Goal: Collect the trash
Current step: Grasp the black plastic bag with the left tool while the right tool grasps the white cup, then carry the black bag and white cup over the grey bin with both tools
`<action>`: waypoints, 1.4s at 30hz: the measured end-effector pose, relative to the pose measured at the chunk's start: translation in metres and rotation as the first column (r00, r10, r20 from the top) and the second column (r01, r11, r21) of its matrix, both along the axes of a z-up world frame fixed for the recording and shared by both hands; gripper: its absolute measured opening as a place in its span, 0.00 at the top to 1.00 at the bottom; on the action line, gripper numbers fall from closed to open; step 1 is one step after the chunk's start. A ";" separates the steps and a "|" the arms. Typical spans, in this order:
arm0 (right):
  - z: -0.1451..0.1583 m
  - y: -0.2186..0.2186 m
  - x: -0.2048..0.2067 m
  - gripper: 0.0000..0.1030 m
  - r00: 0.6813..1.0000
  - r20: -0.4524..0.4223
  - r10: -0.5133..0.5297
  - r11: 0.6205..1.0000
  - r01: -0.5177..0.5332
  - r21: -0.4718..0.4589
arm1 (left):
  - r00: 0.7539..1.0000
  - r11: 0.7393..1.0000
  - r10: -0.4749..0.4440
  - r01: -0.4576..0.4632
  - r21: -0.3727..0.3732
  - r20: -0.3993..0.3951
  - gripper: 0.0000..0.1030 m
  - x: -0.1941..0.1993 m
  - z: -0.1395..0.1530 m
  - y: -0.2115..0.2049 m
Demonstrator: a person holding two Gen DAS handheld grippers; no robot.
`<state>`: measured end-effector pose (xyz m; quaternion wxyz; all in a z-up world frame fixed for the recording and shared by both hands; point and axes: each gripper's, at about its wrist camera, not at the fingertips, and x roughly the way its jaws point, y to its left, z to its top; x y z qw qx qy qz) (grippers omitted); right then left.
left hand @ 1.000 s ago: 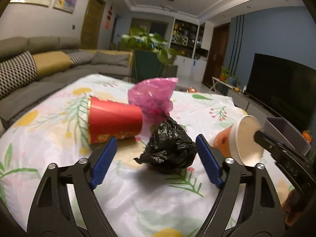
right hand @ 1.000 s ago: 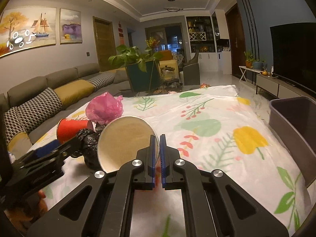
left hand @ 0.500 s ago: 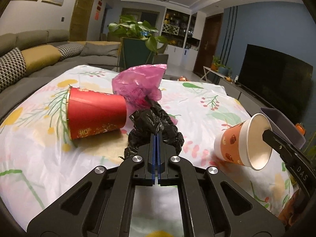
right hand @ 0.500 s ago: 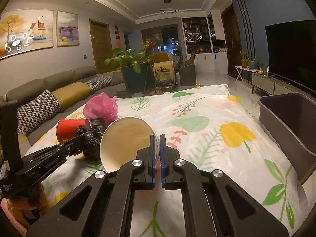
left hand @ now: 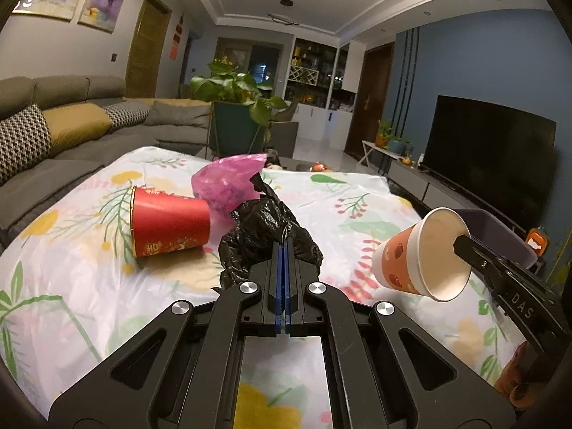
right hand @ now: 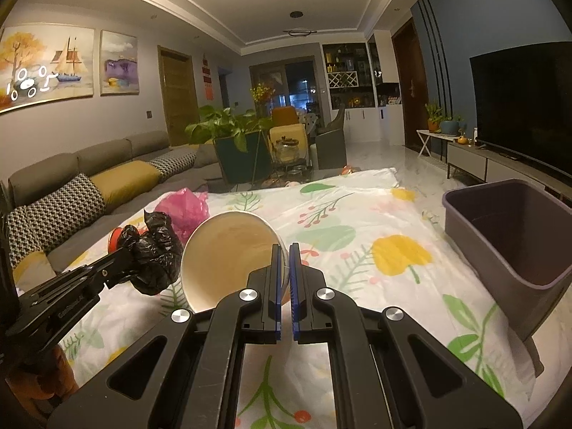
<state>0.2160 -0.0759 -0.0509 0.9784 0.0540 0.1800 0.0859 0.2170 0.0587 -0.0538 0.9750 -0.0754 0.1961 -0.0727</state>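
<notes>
Above the floral tabletop (right hand: 357, 221), a crumpled black bag (left hand: 264, 232) is clamped in the left gripper (left hand: 285, 246), while a paper cup (right hand: 228, 254) is pinched at its rim by the right gripper (right hand: 285, 250). Carrying to the grey bin (right hand: 514, 236) at the right is judged next; release over its opening is required.

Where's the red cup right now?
In the left wrist view, the red cup lies on its side on the floral cloth, left of the black bag, touching the pink bag.
</notes>
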 end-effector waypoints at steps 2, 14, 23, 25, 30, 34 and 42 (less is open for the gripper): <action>0.004 -0.003 -0.004 0.95 1.000 0.012 -0.009 1.000 0.009 0.000 | 1.000 1.000 0.000 0.000 0.003 0.006 1.00 -0.003 0.004 -0.004; 0.023 -0.026 -0.019 0.95 0.996 0.065 -0.055 0.998 0.055 0.002 | 0.999 1.000 -0.011 0.010 0.017 0.041 1.00 -0.016 0.028 -0.025; 0.035 -0.050 -0.030 0.95 0.989 0.103 -0.105 0.995 0.104 0.008 | 0.997 0.999 -0.043 0.040 0.036 0.069 1.00 -0.019 0.042 -0.051; 0.037 -0.055 -0.032 0.95 0.987 0.109 -0.116 0.993 0.116 0.008 | 0.996 0.998 -0.056 0.053 0.038 0.076 1.00 -0.018 0.044 -0.058; 0.042 -0.072 -0.034 0.95 0.980 0.121 -0.159 0.987 0.159 0.009 | 0.992 0.995 -0.089 0.085 0.042 0.088 1.00 -0.015 0.049 -0.077; 0.045 -0.087 -0.036 0.95 0.973 0.132 -0.191 0.982 0.191 0.010 | 0.988 0.992 -0.121 0.117 0.048 0.099 1.00 -0.012 0.054 -0.094; 0.053 -0.122 -0.040 0.95 0.950 0.163 -0.265 0.964 0.267 0.008 | 0.970 0.979 -0.203 0.196 0.060 0.131 1.00 -0.002 0.065 -0.139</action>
